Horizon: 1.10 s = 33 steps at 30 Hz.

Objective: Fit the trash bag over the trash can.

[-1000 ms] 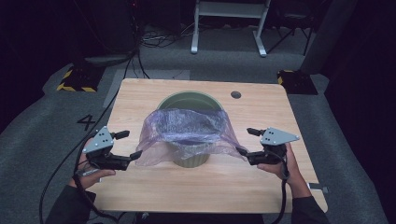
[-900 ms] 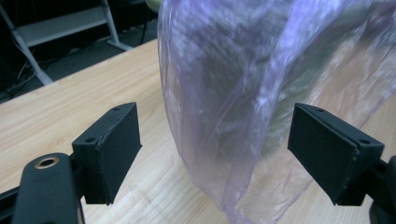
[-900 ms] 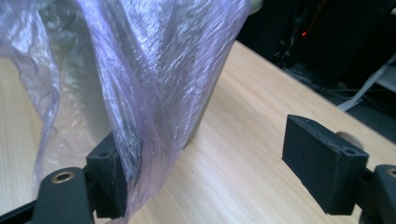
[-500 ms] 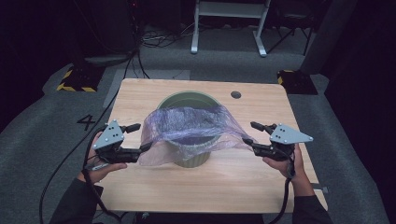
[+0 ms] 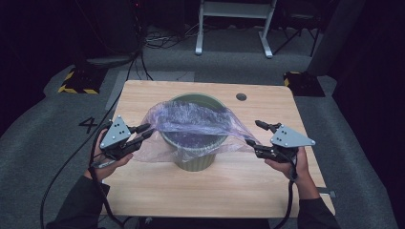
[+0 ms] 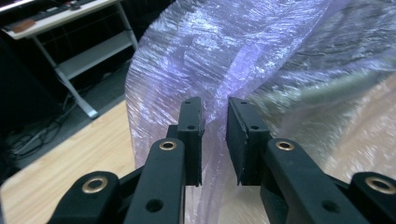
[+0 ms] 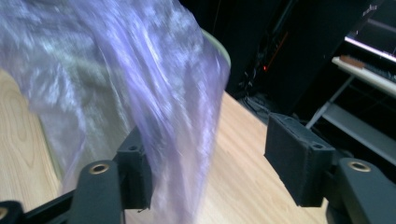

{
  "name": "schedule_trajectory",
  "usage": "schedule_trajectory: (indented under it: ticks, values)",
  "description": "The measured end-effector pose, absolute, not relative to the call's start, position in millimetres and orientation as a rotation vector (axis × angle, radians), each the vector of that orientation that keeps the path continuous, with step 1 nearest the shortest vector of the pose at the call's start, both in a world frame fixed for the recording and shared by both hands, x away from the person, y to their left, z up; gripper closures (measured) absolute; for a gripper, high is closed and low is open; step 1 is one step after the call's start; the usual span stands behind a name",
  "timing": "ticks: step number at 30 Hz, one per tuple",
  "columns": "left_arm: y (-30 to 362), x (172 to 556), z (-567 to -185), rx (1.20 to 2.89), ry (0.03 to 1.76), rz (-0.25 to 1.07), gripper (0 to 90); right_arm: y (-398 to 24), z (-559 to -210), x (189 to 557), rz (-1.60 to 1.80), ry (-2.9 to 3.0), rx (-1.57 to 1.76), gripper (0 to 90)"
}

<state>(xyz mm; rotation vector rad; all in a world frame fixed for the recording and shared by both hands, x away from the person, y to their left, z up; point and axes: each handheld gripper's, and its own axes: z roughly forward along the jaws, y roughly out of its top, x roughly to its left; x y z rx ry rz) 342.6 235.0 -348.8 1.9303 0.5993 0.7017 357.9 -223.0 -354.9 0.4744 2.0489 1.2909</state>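
Over the bin [image 5: 195,160], left tool [image 5: 145,133] nips bag [image 5: 191,119] edge; right tool [image 5: 254,133] gapes.

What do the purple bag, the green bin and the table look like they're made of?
Purple bag: thin see-through plastic film, glossy and crinkled, the bin showing through it. Green bin: probably moulded plastic, smooth matte wall, though the look leaves it open. Table: pale wood or wood-look laminate with visible grain.

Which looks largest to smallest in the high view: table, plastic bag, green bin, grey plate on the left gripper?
1. Table
2. Plastic bag, spread wide over the bin
3. Green bin; partly covered by the bag, so its place below the bag is unsure
4. Grey plate on the left gripper
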Motion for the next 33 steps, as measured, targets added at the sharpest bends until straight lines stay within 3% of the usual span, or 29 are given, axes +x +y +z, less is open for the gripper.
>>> schedule_trajectory:
  ticks: [6,11,13,22,33]
  values:
    - [232.6,353.8,-345.3,1.944,0.614,0.73,77.4,-210.2,-345.7,365.6,1.296,2.083,0.43,74.2]
    - [233.2,371.3,-345.4,1.902,0.68,0.732,76.5,-206.1,-352.2,389.6,1.304,2.155,0.559,87.6]
    - [232.9,380.0,-346.5,1.878,0.731,0.742,68.9,-206.6,-354.5,398.9,1.338,2.157,0.618,89.8]
    - [222.7,404.8,-350.4,1.877,0.739,0.75,73.3,-193.4,-358.4,425.2,1.286,2.139,0.722,90.0]
    - [220.5,437.2,-363.8,1.893,0.825,0.644,73.6,-184.3,-375.8,451.8,1.282,2.168,0.858,90.0]
